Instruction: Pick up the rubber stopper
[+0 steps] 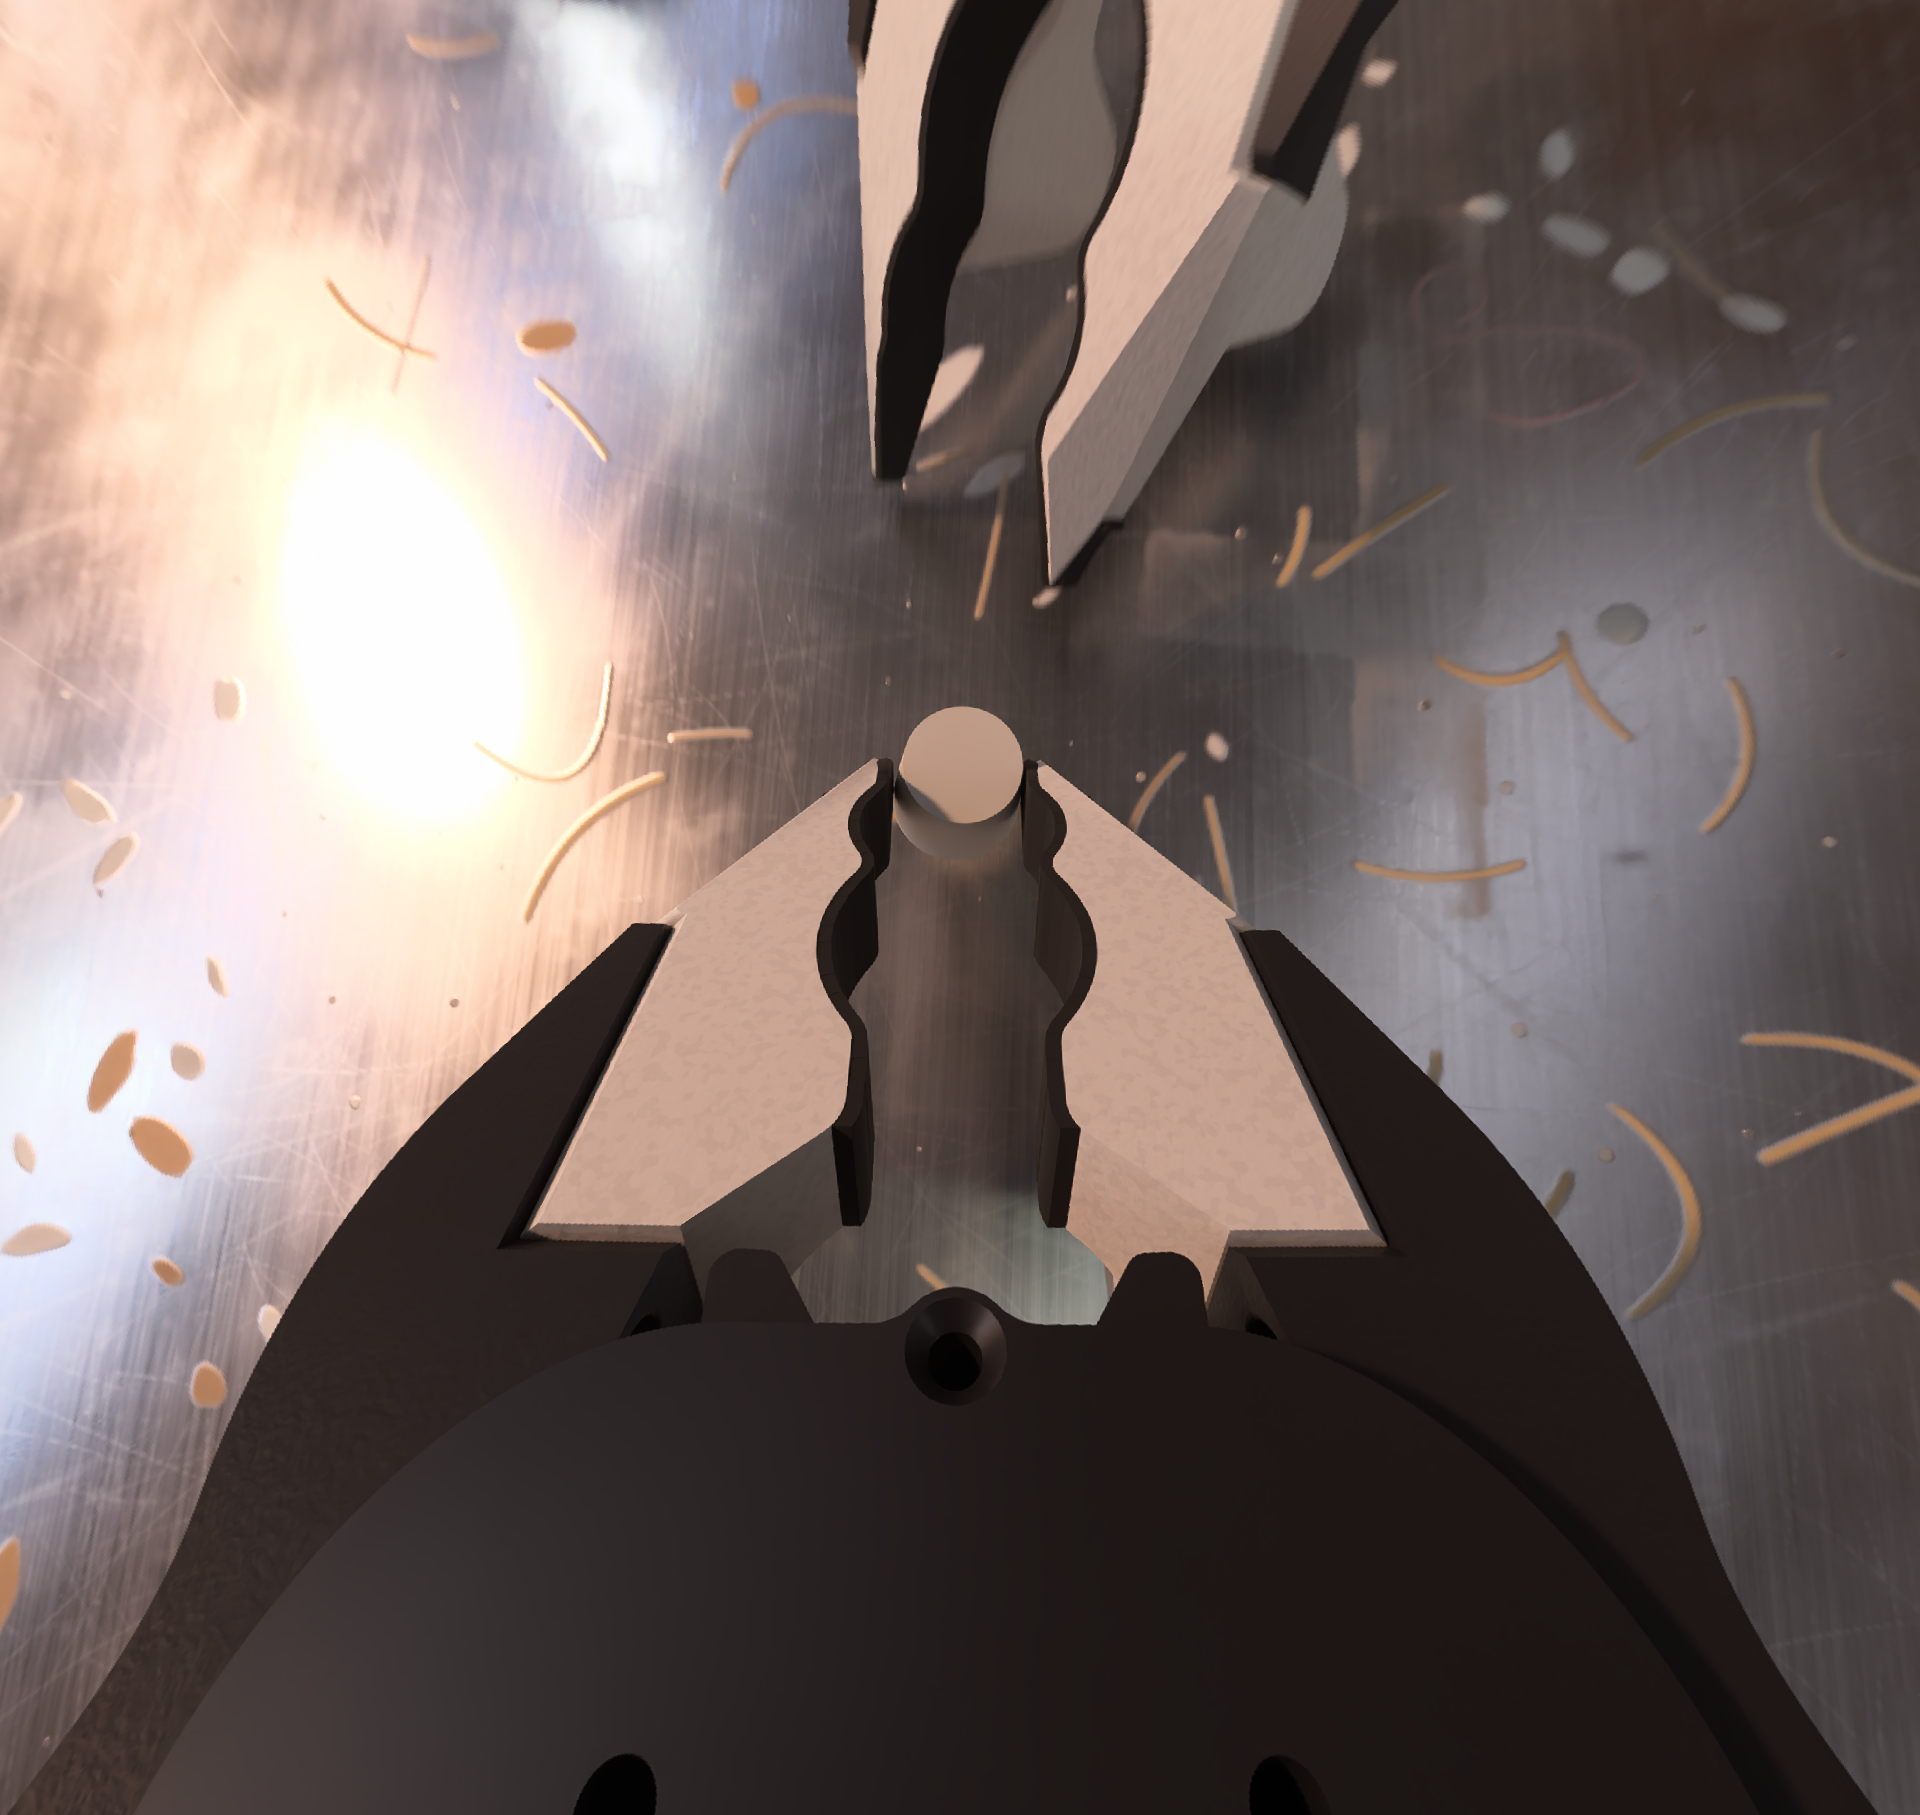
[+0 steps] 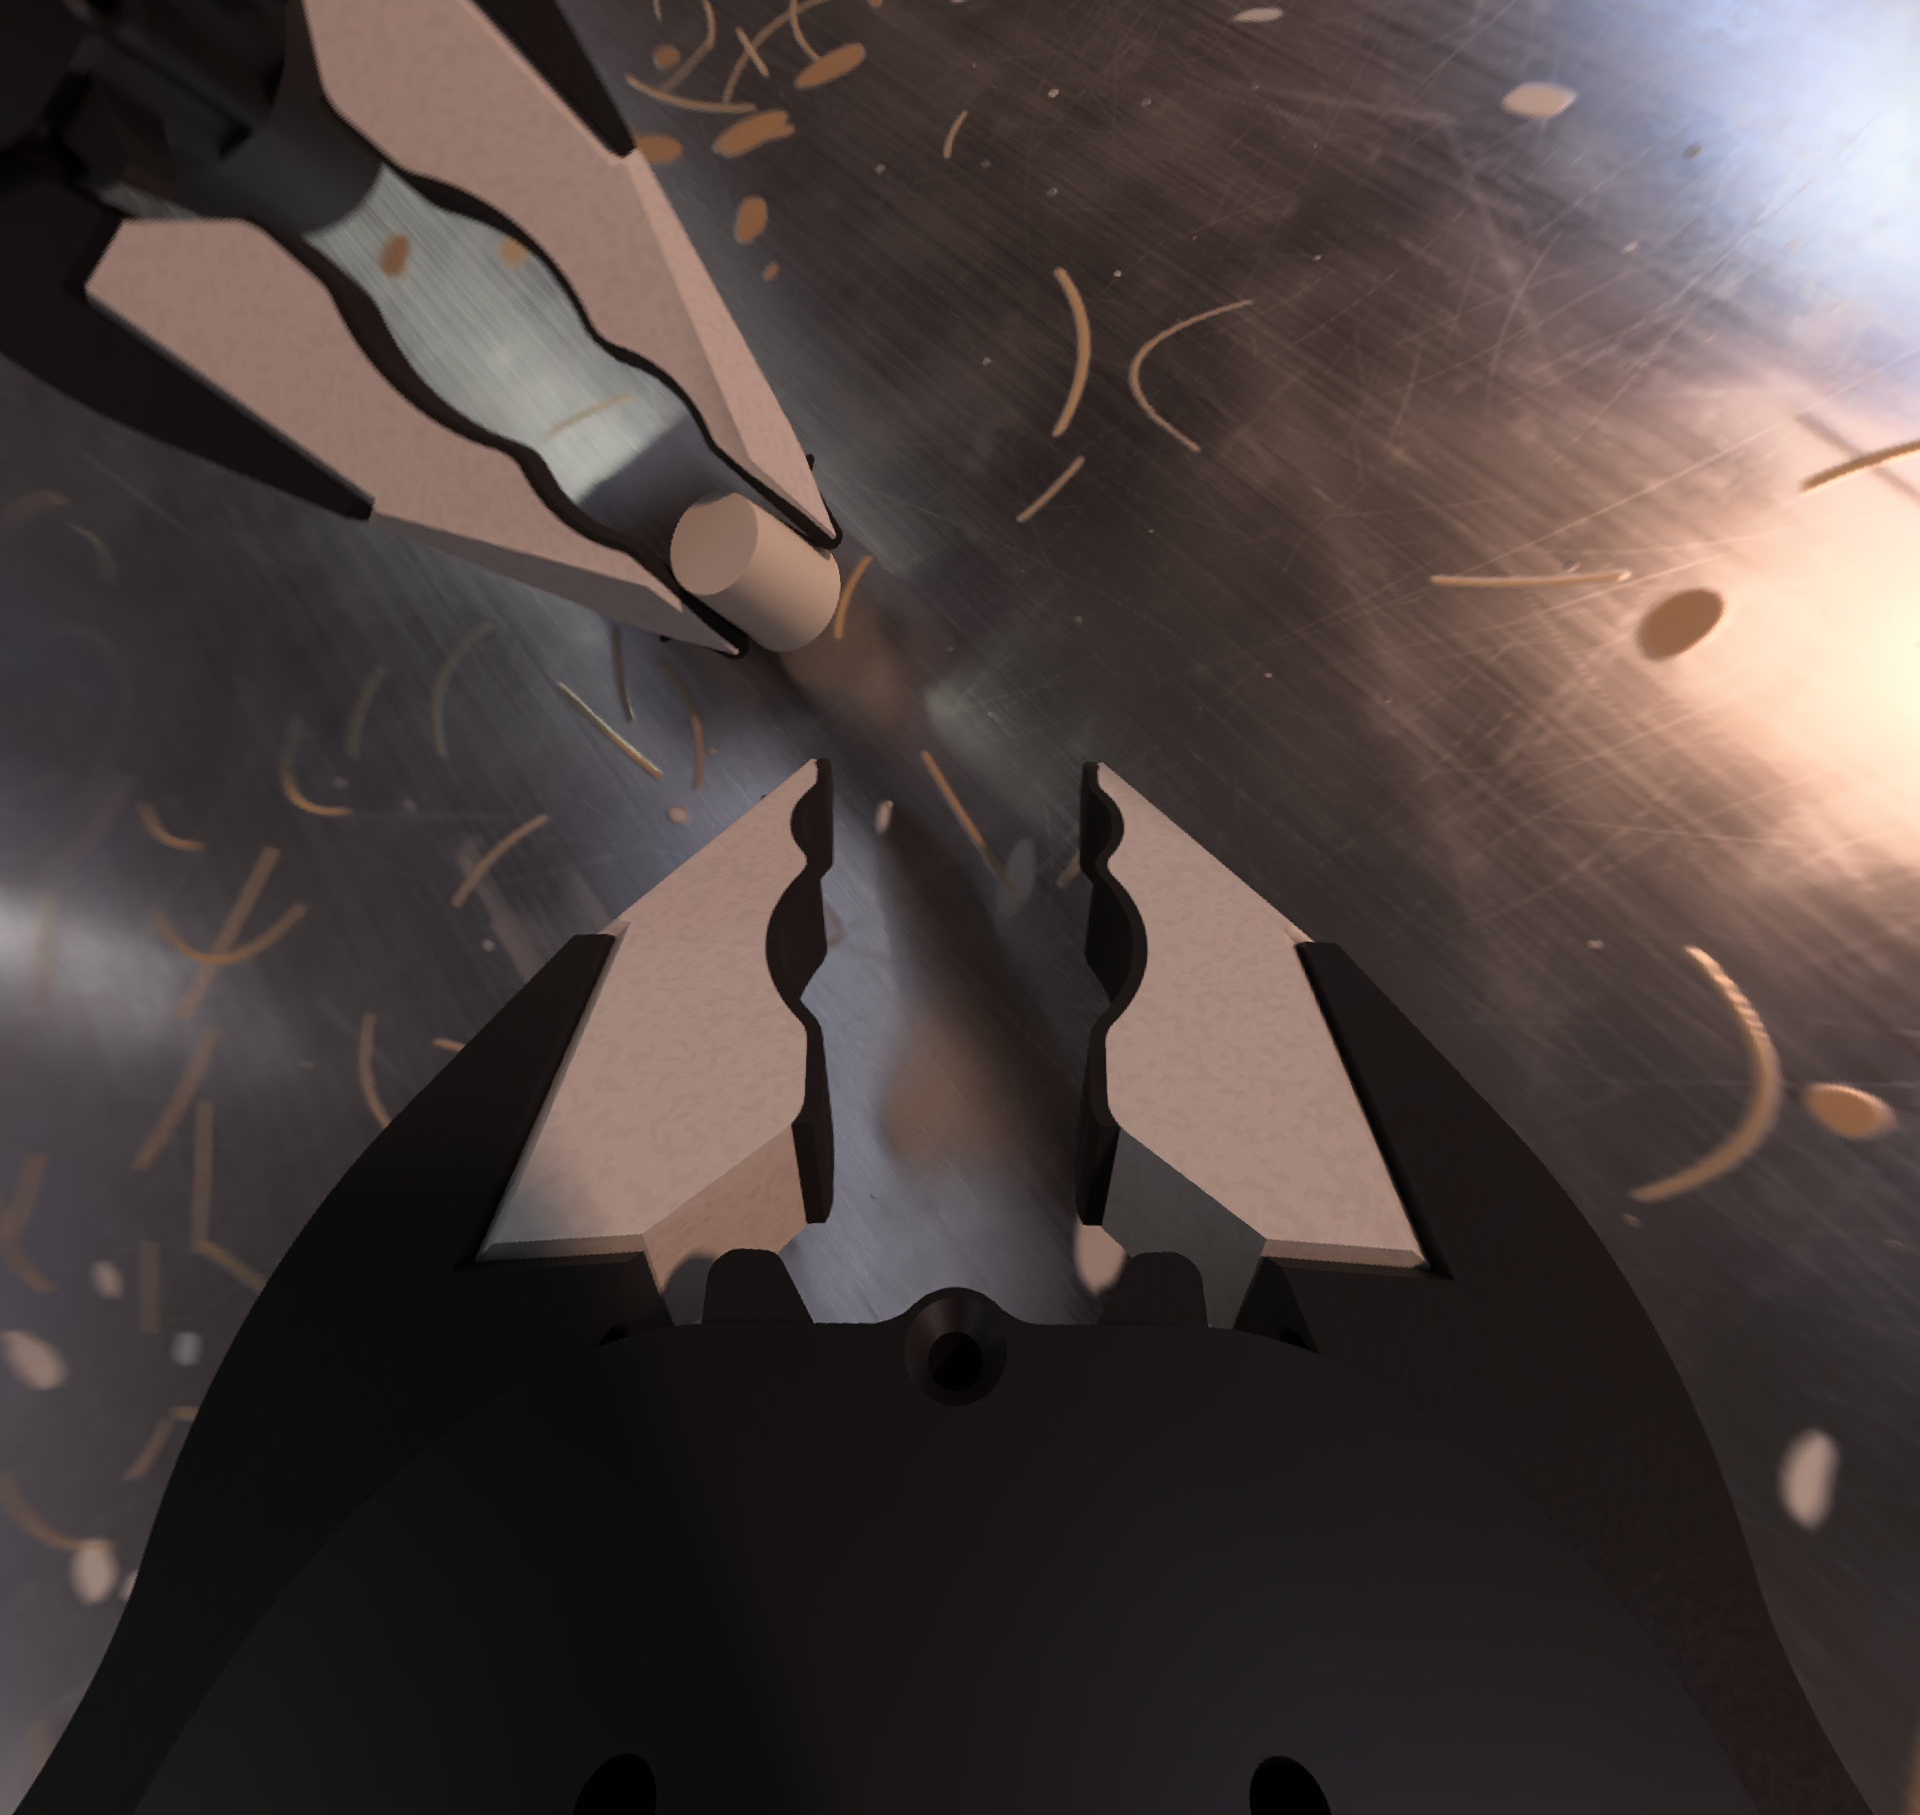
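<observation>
jaws of left gripper point(image 1: 958, 778) pinch rubber stopper point(image 1: 956, 783); right gripper point(image 2: 956, 778) gapes.

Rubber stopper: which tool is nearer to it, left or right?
Left. The left tool has the rubber stopper between its fingertips; the right tool is open and apart from it, holding nothing.

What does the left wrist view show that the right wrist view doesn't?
Left wrist only: the stopper end-on, its round face between the left gripper fingertips, and the right gripper seen from its far side, above.

Right wrist only: the stopper's side, sticking out past the left gripper's tips, and the right gripper's open, empty jaws seen from behind.

Both: the stopper pinched at the left gripper's tips, the right gripper apart from it, the scratched metal surface with tan flecks.
</observation>
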Controlling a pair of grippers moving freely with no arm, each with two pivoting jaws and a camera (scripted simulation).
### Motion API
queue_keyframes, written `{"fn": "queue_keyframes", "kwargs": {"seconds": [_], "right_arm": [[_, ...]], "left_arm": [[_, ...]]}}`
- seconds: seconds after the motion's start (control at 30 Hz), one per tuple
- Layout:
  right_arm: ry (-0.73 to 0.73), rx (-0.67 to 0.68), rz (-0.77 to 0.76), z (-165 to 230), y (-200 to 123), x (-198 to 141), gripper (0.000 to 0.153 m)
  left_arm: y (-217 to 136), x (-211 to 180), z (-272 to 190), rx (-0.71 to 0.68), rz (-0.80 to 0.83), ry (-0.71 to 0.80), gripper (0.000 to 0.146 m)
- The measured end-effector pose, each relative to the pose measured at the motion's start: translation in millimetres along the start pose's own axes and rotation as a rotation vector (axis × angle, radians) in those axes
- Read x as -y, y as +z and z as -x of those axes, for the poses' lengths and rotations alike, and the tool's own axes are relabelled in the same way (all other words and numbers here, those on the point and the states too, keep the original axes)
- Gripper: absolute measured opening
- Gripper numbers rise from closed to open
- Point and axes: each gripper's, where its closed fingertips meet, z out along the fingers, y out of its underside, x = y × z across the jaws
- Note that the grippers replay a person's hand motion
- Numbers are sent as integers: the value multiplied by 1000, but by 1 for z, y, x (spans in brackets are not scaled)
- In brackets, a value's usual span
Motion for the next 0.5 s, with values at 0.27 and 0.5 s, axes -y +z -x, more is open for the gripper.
{"fn": "queue_keyframes", "kwargs": {"seconds": [0.27,0.5], "right_arm": [[98,253,-206,28,-23,30,9],[40,283,-293,36,-40,41,3]], "left_arm": [[-6,12,-5,-38,-75,-13,24],[-5,6,2,-8,-49,-12,24]]}}
